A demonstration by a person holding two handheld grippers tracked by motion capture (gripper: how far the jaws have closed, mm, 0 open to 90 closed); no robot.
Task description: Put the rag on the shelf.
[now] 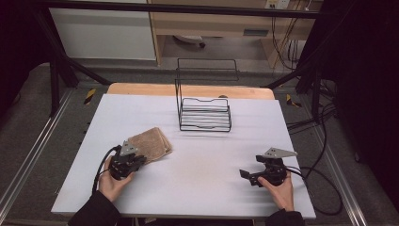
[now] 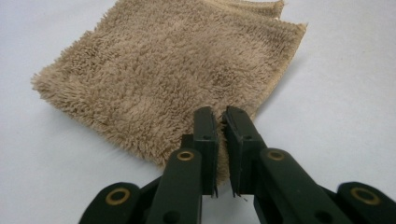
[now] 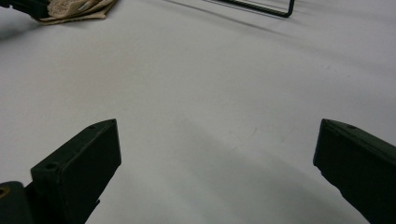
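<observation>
A folded tan terry towel (image 1: 153, 141) (image 2: 173, 70) lies flat on the white table (image 1: 207, 165), left of centre. My left gripper (image 1: 138, 161) (image 2: 222, 116) sits at the towel's near edge, jaws almost together with that edge pinched between them. At the table's right front, my right gripper (image 1: 245, 175) (image 3: 217, 144) hovers low over bare table with its jaws wide apart and nothing between them. In the right gripper view the towel (image 3: 74, 9) appears far off at the top left.
A black wire rack (image 1: 204, 115) (image 3: 261, 8) stands upright at the back centre of the table. A wooden board edge (image 1: 188, 89) runs behind it. Black frame bars and cables border the table on both sides.
</observation>
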